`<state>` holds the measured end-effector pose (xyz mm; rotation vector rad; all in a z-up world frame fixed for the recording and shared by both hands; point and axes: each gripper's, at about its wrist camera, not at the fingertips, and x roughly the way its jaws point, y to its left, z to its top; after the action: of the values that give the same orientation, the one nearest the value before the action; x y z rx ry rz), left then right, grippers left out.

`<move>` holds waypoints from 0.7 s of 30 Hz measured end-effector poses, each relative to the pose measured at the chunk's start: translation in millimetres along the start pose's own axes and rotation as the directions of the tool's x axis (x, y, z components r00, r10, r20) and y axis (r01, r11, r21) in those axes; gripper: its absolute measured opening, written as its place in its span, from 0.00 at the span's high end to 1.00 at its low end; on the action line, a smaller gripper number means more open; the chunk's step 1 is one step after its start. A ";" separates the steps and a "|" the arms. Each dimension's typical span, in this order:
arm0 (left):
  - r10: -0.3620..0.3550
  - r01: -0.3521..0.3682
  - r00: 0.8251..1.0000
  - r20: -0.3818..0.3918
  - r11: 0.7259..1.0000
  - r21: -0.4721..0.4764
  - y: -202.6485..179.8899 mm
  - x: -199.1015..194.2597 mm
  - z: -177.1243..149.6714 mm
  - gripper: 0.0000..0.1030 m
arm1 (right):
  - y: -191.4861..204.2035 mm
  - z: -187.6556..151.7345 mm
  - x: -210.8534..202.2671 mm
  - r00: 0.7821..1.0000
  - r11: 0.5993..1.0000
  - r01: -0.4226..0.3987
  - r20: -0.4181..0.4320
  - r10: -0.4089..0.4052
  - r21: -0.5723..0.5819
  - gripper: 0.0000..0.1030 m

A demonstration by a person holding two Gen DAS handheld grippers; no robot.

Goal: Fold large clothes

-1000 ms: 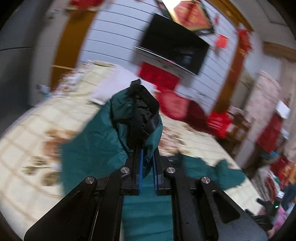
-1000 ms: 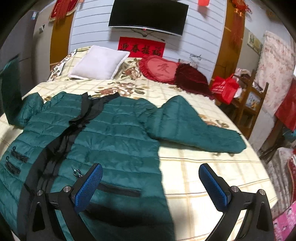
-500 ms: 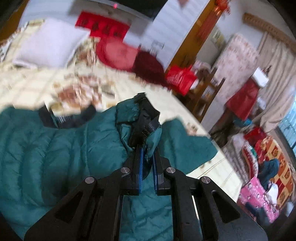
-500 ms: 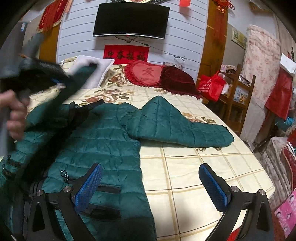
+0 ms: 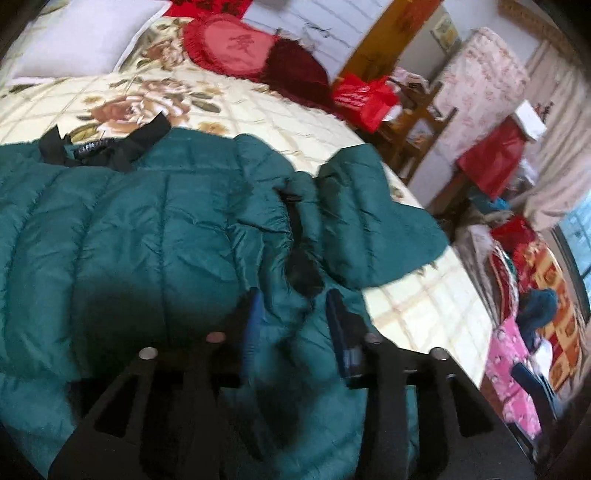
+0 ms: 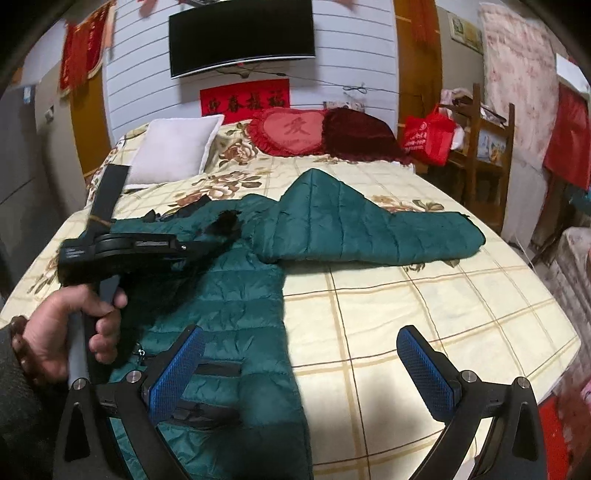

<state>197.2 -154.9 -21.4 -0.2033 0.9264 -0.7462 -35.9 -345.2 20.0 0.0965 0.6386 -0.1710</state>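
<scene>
Left jaws: your left gripper (image 5: 293,319) has just been opening; the blue pads now stand a little apart, with the jacket's teal sleeve and black cuff (image 5: 301,271) loose between them, not pinched.
Right jaws: your right gripper (image 6: 301,363) is spread wide with nothing between the pads, above the jacket's hem and the bare bedspread.
Left hand: seen from the right wrist, your left hand (image 6: 72,330) grips the tool's handle at the bed's left edge, the tool reaching in over the jacket.
Jacket: the teal quilted jacket (image 6: 236,295) lies flat on the left half of the bed (image 6: 424,306), collar toward the pillows, one sleeve folded in over the chest, the other stretched toward the right edge.
Collar label: a black tag (image 5: 90,144) sits at the neck; its lettering is too blurred to read.
Headboard end: a white pillow (image 6: 171,147), a red heart cushion (image 6: 291,131) bearing one Chinese character, and a dark red cushion (image 6: 360,134).
Wall: a red banner (image 6: 243,99) with four black Chinese characters hangs under a dark television (image 6: 242,35).
Right of bed: a red bag (image 6: 428,136) with white print, unreadable.
</scene>
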 end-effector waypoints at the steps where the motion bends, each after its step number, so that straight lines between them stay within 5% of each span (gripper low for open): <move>1: -0.006 0.006 1.000 0.000 1.000 0.010 -1.0 -6.6 -1.8 0.63 | 0.8 0.3 -0.5 1.000 1.000 0.002 0.004 -0.002 0.001 0.00; 4: -0.011 0.011 1.000 0.017 0.999 0.041 3.7 -36.8 -7.3 0.63 | 9.7 4.9 -2.8 1.000 1.000 -0.013 0.019 0.013 -0.019 0.00; 7: 0.105 -0.109 0.990 0.098 0.993 0.036 36.8 -80.9 -1.6 0.63 | 30.0 25.9 -2.6 0.998 0.996 -0.031 0.057 0.036 -0.084 0.00; 10: 0.296 -0.295 0.937 0.187 0.955 -0.035 89.0 -128.5 11.4 0.63 | 62.4 61.5 4.7 0.992 0.987 -0.088 0.081 0.100 -0.138 0.00; 11: 0.369 -0.359 0.907 0.203 0.929 -0.087 113.1 -144.8 18.1 0.63 | 75.2 73.1 11.7 0.989 0.981 -0.119 0.069 0.131 -0.150 0.00; 15: 0.530 -0.498 0.835 0.150 0.843 -0.203 183.0 -161.2 35.5 0.63 | 147.7 110.1 64.4 0.951 0.935 -0.303 -0.003 0.308 -0.182 0.00; 18: 0.549 -0.525 0.834 0.060 0.822 -0.221 214.7 -141.2 32.9 0.63 | 190.6 109.2 116.0 0.932 0.910 -0.362 -0.093 0.350 -0.202 0.00; 21: 0.559 -0.546 0.829 0.026 0.817 -0.185 217.3 -120.9 24.4 0.63 | 208.6 91.3 174.2 0.931 0.904 -0.344 -0.220 0.292 -0.254 0.02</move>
<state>278.5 81.2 -28.8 -0.1009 0.9123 -0.1132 194.3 -175.9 -3.9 -0.0679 0.8097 0.2532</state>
